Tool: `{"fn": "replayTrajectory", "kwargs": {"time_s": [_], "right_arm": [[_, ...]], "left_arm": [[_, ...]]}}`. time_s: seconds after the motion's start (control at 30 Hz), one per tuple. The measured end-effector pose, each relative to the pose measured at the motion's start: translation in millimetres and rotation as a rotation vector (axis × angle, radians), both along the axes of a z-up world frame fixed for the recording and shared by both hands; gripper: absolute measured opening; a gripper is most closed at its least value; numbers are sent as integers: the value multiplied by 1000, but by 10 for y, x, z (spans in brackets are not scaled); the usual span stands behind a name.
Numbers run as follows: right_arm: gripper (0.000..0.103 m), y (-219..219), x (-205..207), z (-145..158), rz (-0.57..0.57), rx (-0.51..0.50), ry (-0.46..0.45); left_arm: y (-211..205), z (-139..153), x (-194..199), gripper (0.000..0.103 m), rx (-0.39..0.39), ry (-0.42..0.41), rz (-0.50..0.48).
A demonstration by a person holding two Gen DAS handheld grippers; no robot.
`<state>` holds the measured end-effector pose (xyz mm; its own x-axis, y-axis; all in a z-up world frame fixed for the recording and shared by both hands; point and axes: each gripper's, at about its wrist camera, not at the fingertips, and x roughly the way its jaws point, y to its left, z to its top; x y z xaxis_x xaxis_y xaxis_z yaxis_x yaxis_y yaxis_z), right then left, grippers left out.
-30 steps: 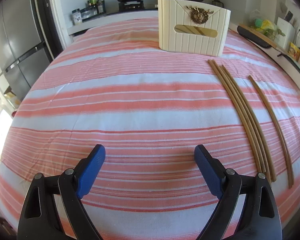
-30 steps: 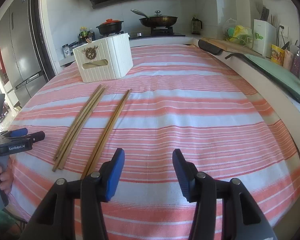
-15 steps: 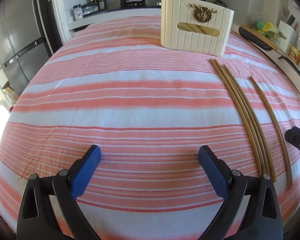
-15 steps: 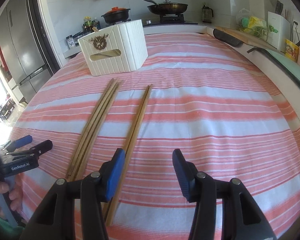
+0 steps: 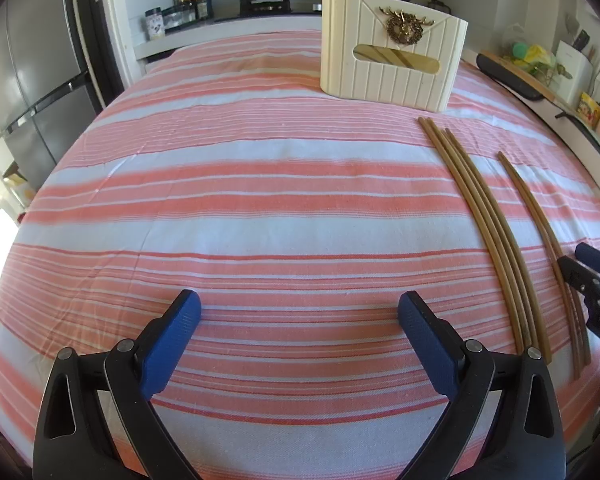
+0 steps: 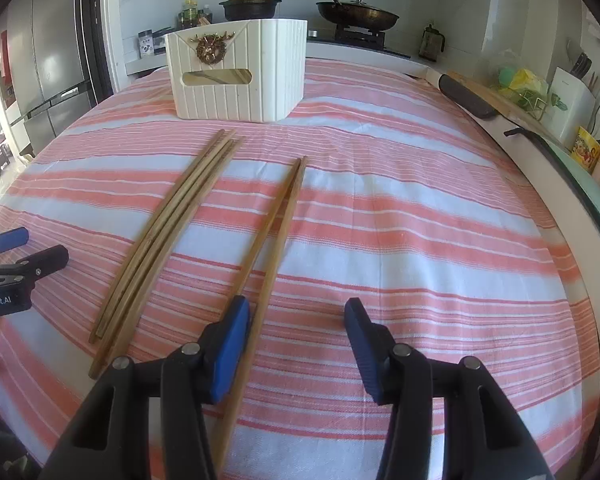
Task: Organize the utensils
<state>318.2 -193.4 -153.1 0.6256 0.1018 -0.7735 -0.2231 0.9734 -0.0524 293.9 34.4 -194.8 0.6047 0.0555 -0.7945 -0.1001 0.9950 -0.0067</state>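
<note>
Covering the whole table, a striped cloth [image 5: 260,184] in pink and white formed the work surface. A fridge [image 6: 48,68] stood at 9 o'clock in the right wrist view, and a stove counter carried a pot [image 6: 250,4] and a pan [image 6: 356,14] at 12 o'clock beyond the cloth.

A white ribbed box [image 6: 236,76] sat on the cloth at 11 o'clock in the right wrist view and at 1 o'clock in the left wrist view, with a brass emblem above a slot in its front. Wooden sticks were visible through that slot.

The left gripper [image 5: 300,320] hovered low over bare cloth at 6 o'clock, jaws spread wide and holding nothing. The right gripper [image 6: 296,320] was likewise spread wide and empty.

A bundle [image 6: 168,228] of four chopsticks lay flat and touching one another, running from near the box toward 8 o'clock in the right wrist view. A pair [image 6: 268,240] of chopsticks lay apart from the bundle, on its right. The near end of the pair ran under and just beside the right gripper's left finger [image 6: 230,344]; contact could not be confirmed. In the left wrist view both groups lay at 3 o'clock.
</note>
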Motion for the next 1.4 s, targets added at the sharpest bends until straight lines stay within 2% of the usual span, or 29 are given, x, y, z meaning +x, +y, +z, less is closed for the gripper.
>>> {"fn": "replayTrajectory", "kwargs": {"time_s": [0.13,0.23,0.3,0.47,0.7,0.97,1.13,1.27,1.37,1.4], "right_arm": [[50,-89,65,-13,-19,37,-4],[51,-104,74,-17,-17,52,-5],[51,-108,76,-22,-16,57,-6],[51,-108,72,-22,-18,58,-9],[51,-111,65,-19,-20,59,-13],[51,-109,61,-22,-21,56,-17],[51,-111,62,-24,-21,57,-18],[51,-112,62,-26,-21,56,-18],[51,-114,62,-26,-21,59,-18],[51,-114,61,-27,-21,59,-19]], "left_arm": [[36,36,17,100,-42,10,-7],[29,148,44,100,-162,3,-16],[-81,239,108,100,-194,-2,-36],[-486,329,357,100,-100,-24,-105],[-645,133,735,100,-16,24,-59],[-583,51,835,100,-53,35,-30],[-681,13,908,101,6,47,-55],[-670,13,926,101,1,46,-47],[-651,35,844,92,-4,41,-55],[-655,51,810,83,-4,36,-63]]}}
